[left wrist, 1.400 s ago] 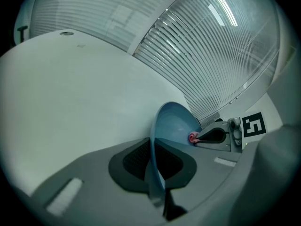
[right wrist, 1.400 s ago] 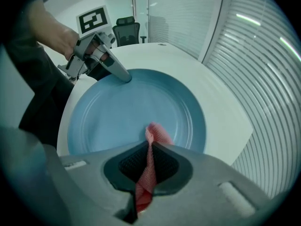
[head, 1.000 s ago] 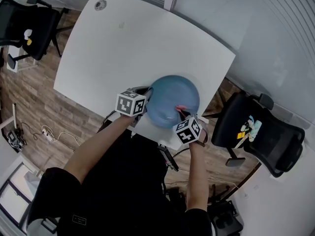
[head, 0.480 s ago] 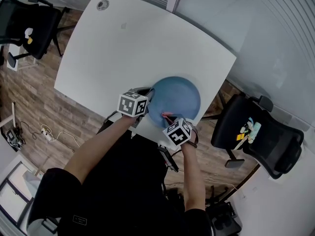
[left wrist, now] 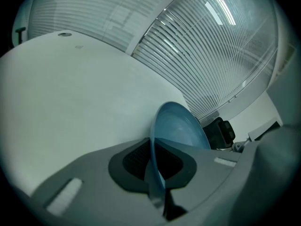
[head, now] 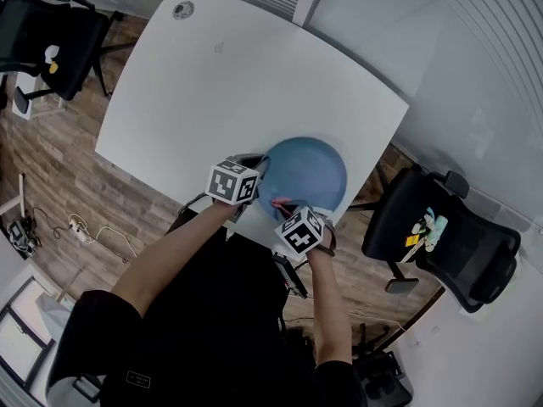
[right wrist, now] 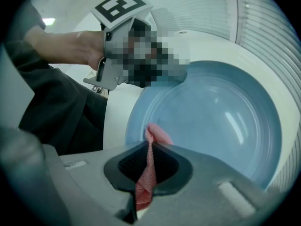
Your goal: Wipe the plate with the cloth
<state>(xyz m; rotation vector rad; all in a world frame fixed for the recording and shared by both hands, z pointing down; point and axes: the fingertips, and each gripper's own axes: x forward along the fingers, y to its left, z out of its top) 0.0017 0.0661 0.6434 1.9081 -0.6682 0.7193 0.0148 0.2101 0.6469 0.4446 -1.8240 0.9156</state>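
A blue plate [head: 307, 174] lies at the near edge of the white table [head: 212, 91]. My left gripper [head: 254, 176] is shut on the plate's left rim; in the left gripper view the rim [left wrist: 157, 159] runs edge-on between the jaws. My right gripper [head: 284, 206] is shut on a small pink cloth [right wrist: 149, 168], whose tip [head: 282, 201] rests on the plate's near-left part. The plate [right wrist: 211, 121] fills the right gripper view, with the left gripper [right wrist: 141, 55] at its far rim.
Black office chairs stand at the right [head: 441, 236] and the upper left [head: 42, 41] of the table. A round cable port [head: 182, 9] sits at the table's far corner. Wood floor [head: 51, 168] lies to the left, a ribbed wall [left wrist: 207, 46] beyond.
My right gripper has slid with the cloth across the plate from its near-right part to its near-left part. The left gripper and the plate have stayed where they were.
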